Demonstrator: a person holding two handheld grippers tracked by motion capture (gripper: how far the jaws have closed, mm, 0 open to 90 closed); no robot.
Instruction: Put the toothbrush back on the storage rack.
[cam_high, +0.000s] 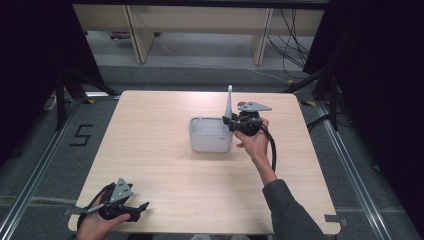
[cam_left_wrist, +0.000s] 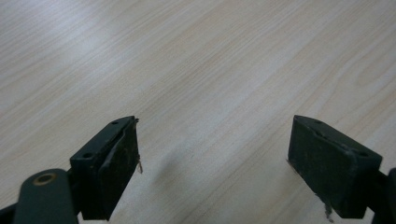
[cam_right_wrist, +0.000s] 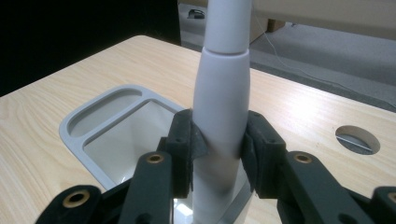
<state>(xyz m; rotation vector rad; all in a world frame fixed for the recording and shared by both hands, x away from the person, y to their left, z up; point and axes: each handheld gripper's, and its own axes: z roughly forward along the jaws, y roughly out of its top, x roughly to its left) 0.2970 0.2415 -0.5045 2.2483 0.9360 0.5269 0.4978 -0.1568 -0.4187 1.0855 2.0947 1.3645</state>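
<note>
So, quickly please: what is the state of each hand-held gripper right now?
Left hand-held gripper: open, nothing between its jaws, above bare table.
Right hand-held gripper: closed on the upright white handle, beside the grey container.

White tapered handle (cam_right_wrist: 220, 116) upright, over the right edge of grey two-compartment container (cam_high: 199, 138), mid-table.

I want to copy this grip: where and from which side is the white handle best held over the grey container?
Grip the white handle on its thick lower barrel, as the right gripper does, level from the side. It stands upright over the grey container and narrows upward.
</note>
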